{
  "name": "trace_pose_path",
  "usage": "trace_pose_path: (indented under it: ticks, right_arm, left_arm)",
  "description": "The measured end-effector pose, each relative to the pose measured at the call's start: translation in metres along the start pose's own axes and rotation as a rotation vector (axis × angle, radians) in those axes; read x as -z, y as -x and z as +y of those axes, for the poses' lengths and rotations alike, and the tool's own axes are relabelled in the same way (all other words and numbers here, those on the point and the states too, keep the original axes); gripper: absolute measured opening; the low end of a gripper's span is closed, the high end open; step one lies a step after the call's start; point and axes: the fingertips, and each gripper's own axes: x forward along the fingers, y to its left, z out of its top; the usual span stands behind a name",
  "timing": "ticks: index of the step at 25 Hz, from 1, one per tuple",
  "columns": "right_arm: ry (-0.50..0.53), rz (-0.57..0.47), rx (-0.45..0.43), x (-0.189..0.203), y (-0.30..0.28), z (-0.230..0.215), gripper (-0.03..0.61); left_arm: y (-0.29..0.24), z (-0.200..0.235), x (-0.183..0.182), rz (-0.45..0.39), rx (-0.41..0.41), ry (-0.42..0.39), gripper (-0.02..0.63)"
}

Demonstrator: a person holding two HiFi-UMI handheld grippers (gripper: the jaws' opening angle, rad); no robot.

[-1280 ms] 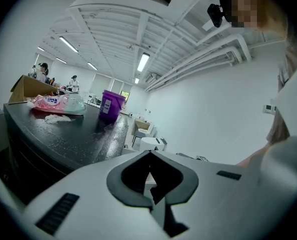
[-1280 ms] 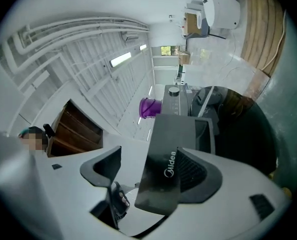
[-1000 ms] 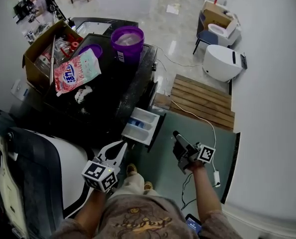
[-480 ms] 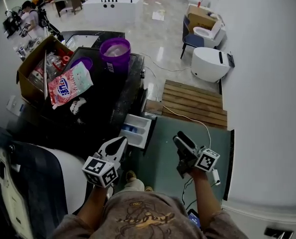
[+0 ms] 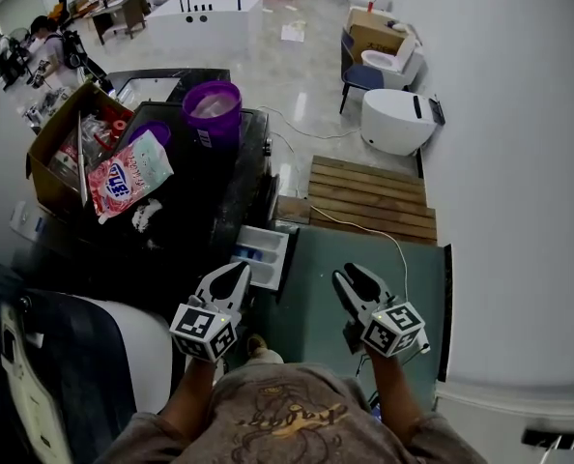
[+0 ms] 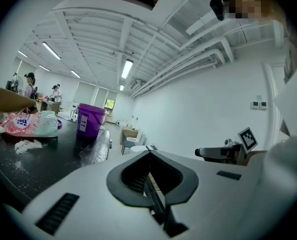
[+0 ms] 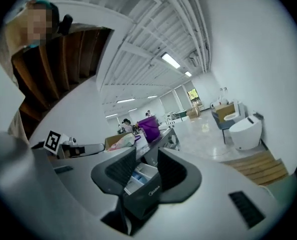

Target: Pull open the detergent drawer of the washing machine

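The washing machine [image 5: 195,216] has a black top, and its white detergent drawer [image 5: 264,249] stands pulled out from the front. Through my right gripper's jaws I see the same drawer [image 7: 141,176] at a distance. My right gripper [image 5: 357,280] hangs to the right of the drawer, apart from it. Its jaws have just been closing, still show a gap, and hold nothing. My left gripper [image 5: 233,276] hovers just below the drawer's near corner without touching it. Its fingers meet at the tip [image 6: 149,156] with nothing between them.
On the machine top stand a purple bucket [image 5: 213,109] and a pink detergent bag [image 5: 123,177], beside a cardboard box [image 5: 50,143]. A green mat [image 5: 384,259] and a wooden pallet [image 5: 369,201] lie on the floor, and a white toilet [image 5: 393,122] stands behind. People stand far back.
Both grippers have risen. The right one has rolled so its marker cube faces up, and its jaws have narrowed. The drawer stays pulled out.
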Motion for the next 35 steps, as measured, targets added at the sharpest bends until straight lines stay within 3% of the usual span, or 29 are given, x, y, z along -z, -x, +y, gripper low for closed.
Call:
trace_pose_path:
  ticks: [4, 11, 35]
  right_arm:
    - [0.097, -0.014, 0.057, -0.001, 0.004, -0.001, 0.079]
    - [0.101, -0.009, 0.110, 0.015, 0.003, -0.007, 0.008]
    - [0.121, -0.054, 0.137, 0.016, -0.002, 0.014, 0.005]
  left_arm:
    - [-0.003, 0.000, 0.008, 0.003, 0.004, -0.033, 0.021]
    - [-0.003, 0.001, 0.016, -0.002, 0.014, -0.069, 0.021]
    - [0.009, 0.010, 0.009, -0.012, 0.013, -0.024, 0.021]
